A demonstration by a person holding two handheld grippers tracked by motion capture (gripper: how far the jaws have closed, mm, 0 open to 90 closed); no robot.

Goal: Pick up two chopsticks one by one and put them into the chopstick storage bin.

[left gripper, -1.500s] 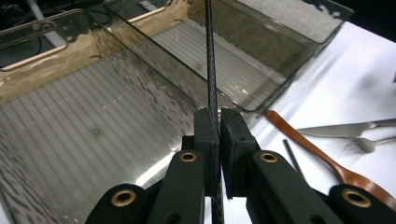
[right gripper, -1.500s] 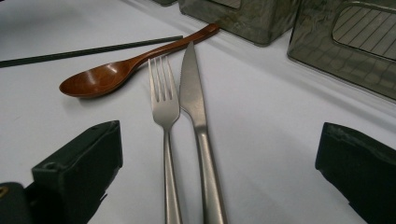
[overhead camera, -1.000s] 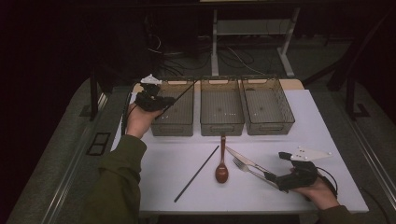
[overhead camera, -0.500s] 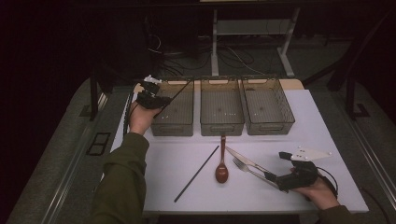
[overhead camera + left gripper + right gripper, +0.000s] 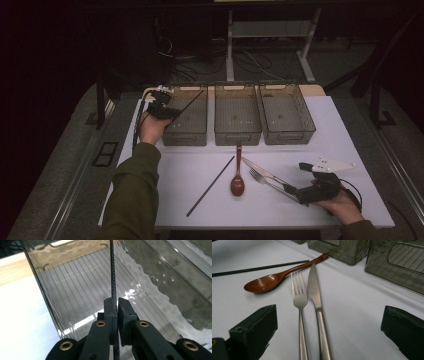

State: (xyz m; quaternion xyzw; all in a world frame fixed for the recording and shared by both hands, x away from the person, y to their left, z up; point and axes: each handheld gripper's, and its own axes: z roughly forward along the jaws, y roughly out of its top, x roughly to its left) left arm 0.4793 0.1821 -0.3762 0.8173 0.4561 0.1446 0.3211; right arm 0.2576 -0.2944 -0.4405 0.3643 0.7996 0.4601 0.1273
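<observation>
The left gripper (image 5: pixel 167 111) sits at the near left corner of the leftmost bin (image 5: pixel 192 131), its jaws clenched on a thin black chopstick (image 5: pixel 112 272) that runs straight out from between them, slanting over that bin's ribbed floor. Two more clear bins stand beside it in a row. On the white table (image 5: pixel 350 150) a second chopstick (image 5: pixel 210 185) lies diagonally, next to a brown wooden spoon (image 5: pixel 237 182). The right gripper (image 5: pixel 329 330) rests low near the table's front right, jaws spread wide, with the handles of a fork (image 5: pixel 299 297) and a knife (image 5: pixel 315 293) lying side by side between them, untouched by either.
</observation>
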